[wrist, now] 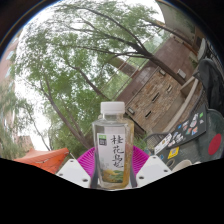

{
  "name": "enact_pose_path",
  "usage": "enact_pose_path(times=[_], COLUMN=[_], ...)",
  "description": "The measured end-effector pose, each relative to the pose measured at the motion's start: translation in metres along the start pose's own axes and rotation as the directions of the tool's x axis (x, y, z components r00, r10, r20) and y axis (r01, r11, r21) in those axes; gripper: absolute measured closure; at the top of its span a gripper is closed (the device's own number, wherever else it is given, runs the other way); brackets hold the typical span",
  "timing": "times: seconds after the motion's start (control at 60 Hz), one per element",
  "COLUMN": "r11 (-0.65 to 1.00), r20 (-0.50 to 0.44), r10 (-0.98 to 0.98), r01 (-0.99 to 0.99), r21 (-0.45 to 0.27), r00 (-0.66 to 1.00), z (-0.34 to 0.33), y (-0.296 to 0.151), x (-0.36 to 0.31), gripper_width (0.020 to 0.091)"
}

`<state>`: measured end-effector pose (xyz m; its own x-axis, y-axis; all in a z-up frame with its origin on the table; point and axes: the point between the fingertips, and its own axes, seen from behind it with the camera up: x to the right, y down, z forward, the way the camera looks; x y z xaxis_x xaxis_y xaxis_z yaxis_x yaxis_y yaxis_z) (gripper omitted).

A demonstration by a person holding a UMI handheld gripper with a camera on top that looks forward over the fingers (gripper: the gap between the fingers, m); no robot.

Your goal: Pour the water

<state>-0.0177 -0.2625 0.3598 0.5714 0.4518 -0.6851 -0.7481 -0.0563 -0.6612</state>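
Bottle, white cap up, long axis upright and running away from the gripper, sits clamped between both pink pads; no receiving vessel in view.

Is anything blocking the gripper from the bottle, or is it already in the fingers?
Nothing visible stands in the way. The bottle with the white cap already sits between the gripper fingers, its sides against the pink pads. The view is tilted up at trees; no cup or other receiving vessel shows.
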Motion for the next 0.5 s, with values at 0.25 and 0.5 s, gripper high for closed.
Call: enact_pose_path(times=[0.25,0.5], r11=[0.787,0.780], r20=[-0.234,-0.349], r10=[-0.605,-0.626], r01=[0.617,0.565], r21=[-0.027,-0.270], r00=[0.761,0.697], z=[-0.082,-0.165], y=[-0.099,-0.033], x=[0.080,0.225], gripper_width=[0.0648,0.0649])
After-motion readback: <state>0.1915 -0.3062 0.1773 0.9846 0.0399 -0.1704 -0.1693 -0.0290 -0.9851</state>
